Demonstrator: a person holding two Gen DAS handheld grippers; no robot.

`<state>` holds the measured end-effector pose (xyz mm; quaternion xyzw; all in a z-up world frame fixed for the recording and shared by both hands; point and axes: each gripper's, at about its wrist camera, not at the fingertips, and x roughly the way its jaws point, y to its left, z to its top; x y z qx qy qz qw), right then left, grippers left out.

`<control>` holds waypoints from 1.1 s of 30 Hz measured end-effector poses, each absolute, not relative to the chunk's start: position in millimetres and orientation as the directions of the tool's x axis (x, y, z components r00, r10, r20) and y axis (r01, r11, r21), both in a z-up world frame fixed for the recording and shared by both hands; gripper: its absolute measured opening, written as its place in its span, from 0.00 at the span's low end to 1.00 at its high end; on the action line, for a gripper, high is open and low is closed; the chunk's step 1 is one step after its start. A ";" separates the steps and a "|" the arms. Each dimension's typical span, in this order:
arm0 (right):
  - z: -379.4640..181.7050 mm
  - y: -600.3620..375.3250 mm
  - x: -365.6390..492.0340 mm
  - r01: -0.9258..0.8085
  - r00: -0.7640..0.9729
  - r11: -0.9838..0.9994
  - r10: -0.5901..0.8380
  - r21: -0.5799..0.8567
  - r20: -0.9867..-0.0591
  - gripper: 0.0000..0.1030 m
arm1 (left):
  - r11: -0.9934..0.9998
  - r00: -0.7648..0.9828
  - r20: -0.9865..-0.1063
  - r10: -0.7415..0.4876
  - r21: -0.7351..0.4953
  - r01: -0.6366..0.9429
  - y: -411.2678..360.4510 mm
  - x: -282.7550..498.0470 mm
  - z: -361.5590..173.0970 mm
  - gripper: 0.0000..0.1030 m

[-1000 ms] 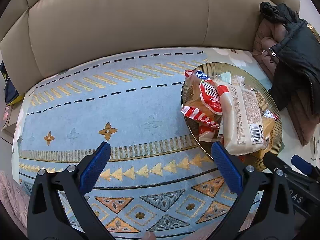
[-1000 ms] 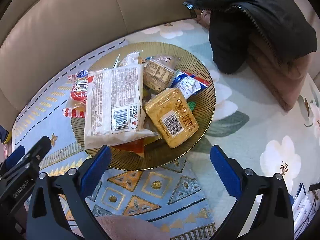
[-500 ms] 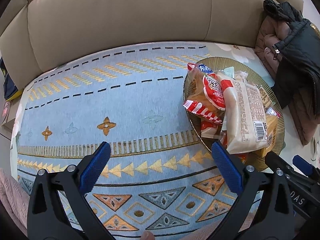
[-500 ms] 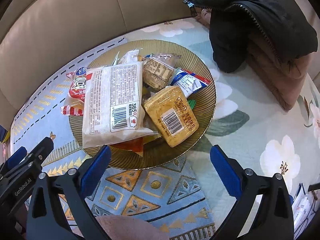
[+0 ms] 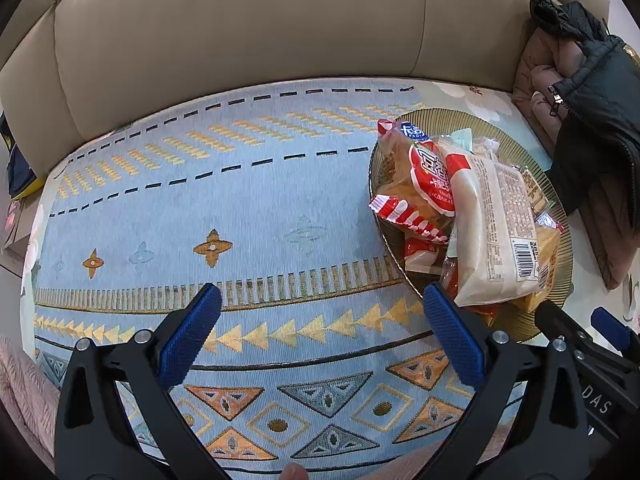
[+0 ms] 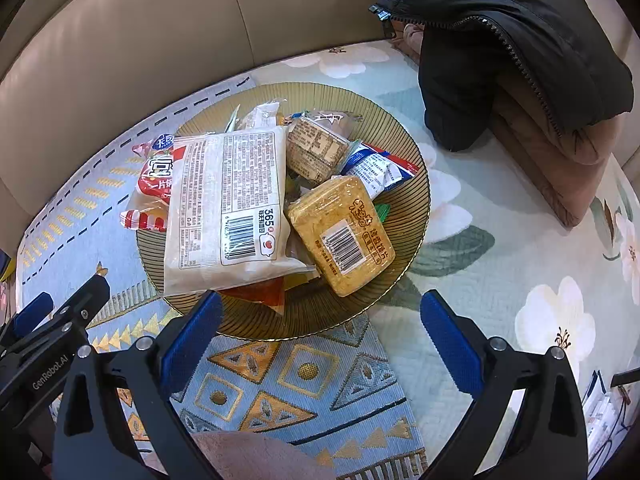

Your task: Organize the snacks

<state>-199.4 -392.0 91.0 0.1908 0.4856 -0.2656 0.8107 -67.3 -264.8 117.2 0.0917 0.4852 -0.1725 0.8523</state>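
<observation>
A ribbed amber glass plate point(image 6: 404, 148) on the sofa seat holds several snack packs. On top lie a large white bread bag point(image 6: 228, 204) and a yellow cracker pack point(image 6: 340, 236); a red-and-white bag point(image 6: 154, 184), a brown pack point(image 6: 316, 150) and a blue-white pack point(image 6: 378, 172) sit around them. My right gripper point(image 6: 320, 320) hangs open just in front of the plate's near rim, holding nothing. In the left wrist view the plate point(image 5: 560, 280) and the white bag point(image 5: 496, 232) are at the right; my left gripper point(image 5: 320, 320) is open over the blue patterned mat point(image 5: 240, 216), left of the plate.
A beige sofa backrest point(image 5: 240, 40) runs behind the seat. A black jacket point(image 6: 520, 48) and pink-brown folded clothing point(image 6: 560, 160) are piled right of the plate. The floral seat cover point(image 6: 500, 280) lies right of the mat. The left gripper's body point(image 6: 52, 344) shows at the right view's lower left.
Both views have shifted slightly: the plate has drifted a little right and down in the left wrist view, and a little up in the right wrist view. Both grippers stay open and empty.
</observation>
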 end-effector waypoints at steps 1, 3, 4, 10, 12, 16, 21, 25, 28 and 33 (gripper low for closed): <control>90.9 -391.4 -199.8 0.617 0.388 0.785 -0.245 0.052 -0.889 0.95 | 0.924 0.468 -0.859 -0.205 -0.012 0.383 -264.6 -67.2 116.9 0.97; 90.7 -391.2 -199.8 0.617 0.387 0.786 -0.244 0.053 -0.889 0.95 | 0.925 0.467 -0.860 -0.203 -0.012 0.380 -264.9 -66.9 116.8 0.97; 90.6 -391.4 -199.6 0.616 0.388 0.786 -0.243 0.054 -0.889 0.95 | 0.925 0.466 -0.861 -0.203 -0.013 0.379 -264.9 -66.7 116.5 0.97; 89.9 -391.9 -198.8 0.610 0.389 0.790 -0.235 0.058 -0.891 0.95 | 0.929 0.465 -0.863 -0.197 -0.012 0.370 -265.5 -66.7 115.4 0.97; 89.8 -391.4 -198.9 0.610 0.389 0.790 -0.235 0.058 -0.891 0.95 | 0.929 0.463 -0.865 -0.194 -0.010 0.370 -266.2 -66.6 114.7 0.97; 88.4 -391.8 -197.8 0.605 0.387 0.794 -0.232 0.056 -0.892 0.95 | 0.931 0.460 -0.868 -0.187 -0.007 0.366 -266.6 -66.2 112.8 0.97; 87.4 -391.1 -196.8 0.600 0.383 0.799 -0.234 0.049 -0.894 0.95 | 0.932 0.457 -0.871 -0.181 -0.003 0.363 -266.2 -65.6 110.6 0.97; 87.2 -391.0 -196.9 0.600 0.384 0.799 -0.233 0.050 -0.893 0.95 | 0.932 0.456 -0.872 -0.177 0.000 0.362 -266.5 -65.6 109.6 0.97; 87.2 -390.9 -196.6 0.600 0.384 0.799 -0.232 0.051 -0.894 0.95 | 0.933 0.456 -0.872 -0.175 0.002 0.361 -266.6 -65.3 109.1 0.97; 86.9 -391.0 -196.3 0.598 0.384 0.800 -0.230 0.051 -0.894 0.95 | 0.932 0.455 -0.874 -0.168 0.009 0.361 -266.8 -64.8 107.7 0.97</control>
